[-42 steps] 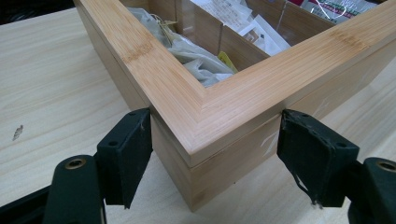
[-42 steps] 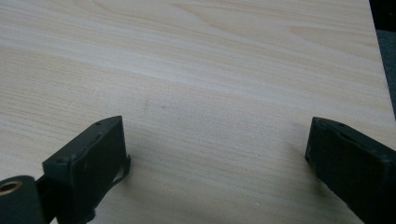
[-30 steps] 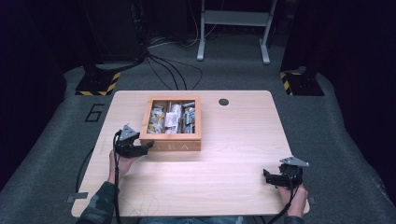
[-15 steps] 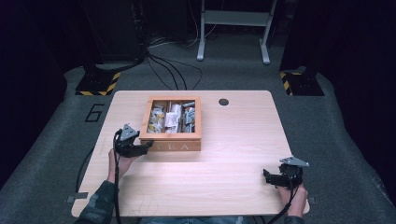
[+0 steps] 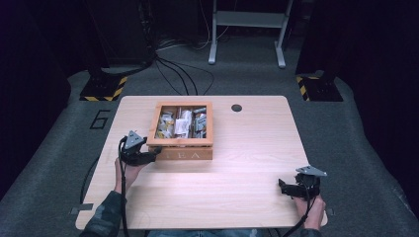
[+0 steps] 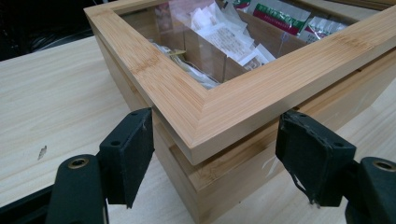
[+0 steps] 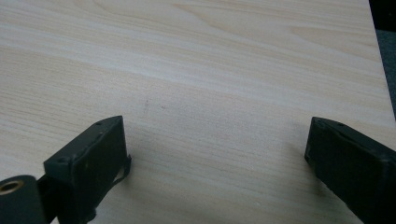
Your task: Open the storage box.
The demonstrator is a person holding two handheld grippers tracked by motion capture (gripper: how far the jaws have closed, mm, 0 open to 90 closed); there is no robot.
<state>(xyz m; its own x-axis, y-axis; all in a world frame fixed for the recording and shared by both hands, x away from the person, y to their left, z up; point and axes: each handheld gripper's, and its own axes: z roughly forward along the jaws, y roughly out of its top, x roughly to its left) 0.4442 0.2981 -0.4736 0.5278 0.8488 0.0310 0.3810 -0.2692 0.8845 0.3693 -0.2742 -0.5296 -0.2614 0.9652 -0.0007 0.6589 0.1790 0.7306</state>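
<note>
Left gripper (image 6: 212,158), low in its own view, has its black padded jaws spread either side of the near corner of a bamboo tea box (image 6: 243,100); whether the pads touch the wood is unclear. Its glass-paned lid shows paper sachets (image 6: 224,35) inside. Right gripper (image 7: 215,163) is spread wide over the pale woodgrain table (image 7: 210,60).

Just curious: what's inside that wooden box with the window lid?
Through the wooden box's clear lid: paper tea packets in divided compartments. Anything beneath the top packets is hidden.
</note>
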